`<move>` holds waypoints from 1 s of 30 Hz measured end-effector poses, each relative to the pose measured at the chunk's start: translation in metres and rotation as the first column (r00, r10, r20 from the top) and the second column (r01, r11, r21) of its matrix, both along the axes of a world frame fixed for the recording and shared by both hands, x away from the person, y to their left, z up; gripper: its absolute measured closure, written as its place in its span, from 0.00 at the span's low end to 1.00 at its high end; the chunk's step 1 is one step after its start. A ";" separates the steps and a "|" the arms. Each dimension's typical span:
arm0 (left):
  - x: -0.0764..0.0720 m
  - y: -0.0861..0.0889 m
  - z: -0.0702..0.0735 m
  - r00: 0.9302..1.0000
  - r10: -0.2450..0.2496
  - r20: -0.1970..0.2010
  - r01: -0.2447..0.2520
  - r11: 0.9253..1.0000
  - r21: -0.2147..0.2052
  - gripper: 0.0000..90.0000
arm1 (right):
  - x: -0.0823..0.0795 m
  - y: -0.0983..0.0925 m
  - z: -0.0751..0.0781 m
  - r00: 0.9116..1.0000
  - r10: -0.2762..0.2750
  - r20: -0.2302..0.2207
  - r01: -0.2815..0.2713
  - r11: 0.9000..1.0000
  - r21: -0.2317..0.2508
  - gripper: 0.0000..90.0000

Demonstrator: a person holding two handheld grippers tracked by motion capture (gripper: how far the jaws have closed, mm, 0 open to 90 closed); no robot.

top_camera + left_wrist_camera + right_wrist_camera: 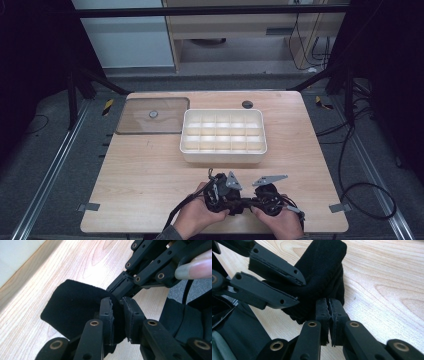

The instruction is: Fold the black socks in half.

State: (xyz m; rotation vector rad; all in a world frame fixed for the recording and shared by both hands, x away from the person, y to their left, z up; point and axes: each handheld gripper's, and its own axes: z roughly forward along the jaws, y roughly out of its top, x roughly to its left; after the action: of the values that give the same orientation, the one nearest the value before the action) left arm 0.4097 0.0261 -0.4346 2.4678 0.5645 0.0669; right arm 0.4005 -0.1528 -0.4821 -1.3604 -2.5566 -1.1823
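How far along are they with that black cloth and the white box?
Early, by the look of it. Every compartment of the white divided box is empty, and the clear lid lies beside it on the table. In hand: both tools, left and right, pinch a black piece of cloth near the table's front edge. What's left is probably folding it and placing it in the box.

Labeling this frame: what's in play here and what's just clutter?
In play: black cloth, pinched by left gripper and right gripper; likely the white divided tray.
Idle: clear lid beside tray; cables on floor.
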 end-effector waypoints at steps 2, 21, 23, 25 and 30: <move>0.000 -0.002 -0.001 1.000 0.002 0.003 -0.002 1.000 -0.002 0.86 | 0.000 -0.001 0.000 1.000 -0.002 0.002 0.002 1.000 0.000 0.96; 0.002 -0.021 -0.012 1.000 -0.027 -0.011 0.028 0.999 0.033 0.84 | -0.012 -0.044 0.011 0.995 -0.097 0.025 0.096 0.995 0.026 0.72; 0.002 -0.023 -0.013 1.000 -0.028 -0.012 0.029 0.999 0.034 0.84 | -0.012 -0.049 0.012 0.994 -0.108 0.026 0.108 0.994 0.029 0.71; 0.002 -0.025 -0.013 1.000 -0.028 -0.011 0.029 0.999 0.036 0.83 | -0.011 -0.052 0.013 0.992 -0.119 0.030 0.118 0.992 0.034 0.70; 0.003 -0.027 -0.014 1.000 -0.029 -0.013 0.029 0.999 0.033 0.83 | -0.010 -0.060 0.014 0.989 -0.145 0.027 0.144 0.989 0.044 0.69</move>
State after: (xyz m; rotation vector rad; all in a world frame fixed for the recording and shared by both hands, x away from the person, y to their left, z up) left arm 0.4127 -0.0007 -0.4487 2.5098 0.5370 0.0494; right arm 0.3906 -0.2124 -0.4682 -1.5533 -2.4739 -1.2793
